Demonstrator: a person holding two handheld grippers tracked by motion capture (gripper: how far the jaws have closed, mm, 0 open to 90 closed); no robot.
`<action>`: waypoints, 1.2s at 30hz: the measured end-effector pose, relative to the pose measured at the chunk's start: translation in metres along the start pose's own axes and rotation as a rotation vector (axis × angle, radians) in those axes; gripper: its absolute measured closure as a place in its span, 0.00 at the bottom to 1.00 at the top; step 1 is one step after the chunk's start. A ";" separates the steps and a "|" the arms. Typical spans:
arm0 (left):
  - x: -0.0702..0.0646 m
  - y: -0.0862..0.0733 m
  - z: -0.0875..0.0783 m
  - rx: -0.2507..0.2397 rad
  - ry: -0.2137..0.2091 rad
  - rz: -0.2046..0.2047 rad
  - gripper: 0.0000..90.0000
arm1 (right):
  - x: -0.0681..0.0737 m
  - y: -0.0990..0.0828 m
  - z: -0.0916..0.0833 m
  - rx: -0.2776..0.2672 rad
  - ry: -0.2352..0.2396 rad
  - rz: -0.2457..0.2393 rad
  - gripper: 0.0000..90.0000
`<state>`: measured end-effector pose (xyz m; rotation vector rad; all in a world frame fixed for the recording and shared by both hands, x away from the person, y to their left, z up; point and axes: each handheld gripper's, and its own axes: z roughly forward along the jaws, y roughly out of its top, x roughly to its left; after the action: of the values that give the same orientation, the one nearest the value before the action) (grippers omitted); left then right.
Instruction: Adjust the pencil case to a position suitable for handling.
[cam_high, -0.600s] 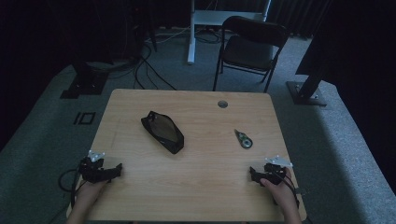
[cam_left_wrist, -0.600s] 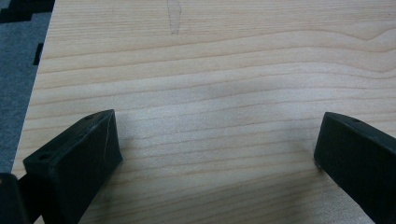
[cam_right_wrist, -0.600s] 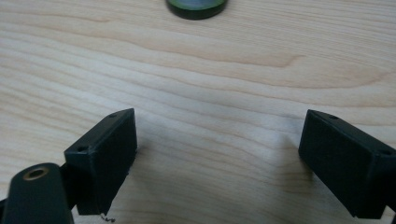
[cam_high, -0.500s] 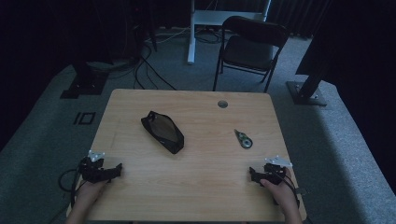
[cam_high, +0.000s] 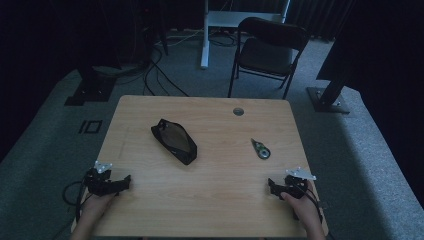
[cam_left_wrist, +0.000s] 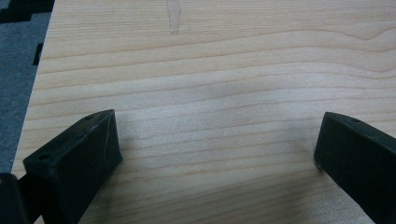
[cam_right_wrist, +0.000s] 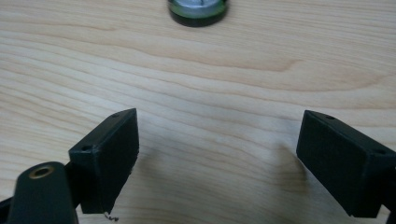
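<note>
The left gripper rests with jaws wide open on bare table, holding nothing; the right gripper also stands wide open and empty; the small round green tool lies near ahead of it; the black pouch lies farther ahead of the left gripper.

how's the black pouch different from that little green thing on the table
The black pouch is clearly bigger and long, lying slantwise left of the table's middle; the small green thing is round with a pointed tail and lies toward the right edge. The pouch is dull black all over; the green thing has a pale centre. Both lie flat on the wood, untouched, apart from both tools.
</note>
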<state>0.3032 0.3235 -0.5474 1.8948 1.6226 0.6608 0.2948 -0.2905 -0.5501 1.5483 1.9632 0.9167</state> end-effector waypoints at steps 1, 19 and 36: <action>0.000 0.000 0.000 0.000 0.000 0.000 0.01 | 0.000 0.001 0.000 0.001 -0.009 -0.008 0.14; 0.000 0.000 0.000 0.000 0.000 0.000 0.01 | 0.025 0.019 0.003 -0.028 0.013 -0.105 0.15; 0.000 0.000 0.000 0.000 0.000 0.000 0.01 | 0.057 0.038 0.016 -0.030 0.106 -0.144 0.16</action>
<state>0.3032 0.3235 -0.5474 1.8947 1.6225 0.6610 0.3168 -0.2266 -0.5309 1.3468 2.0939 0.9803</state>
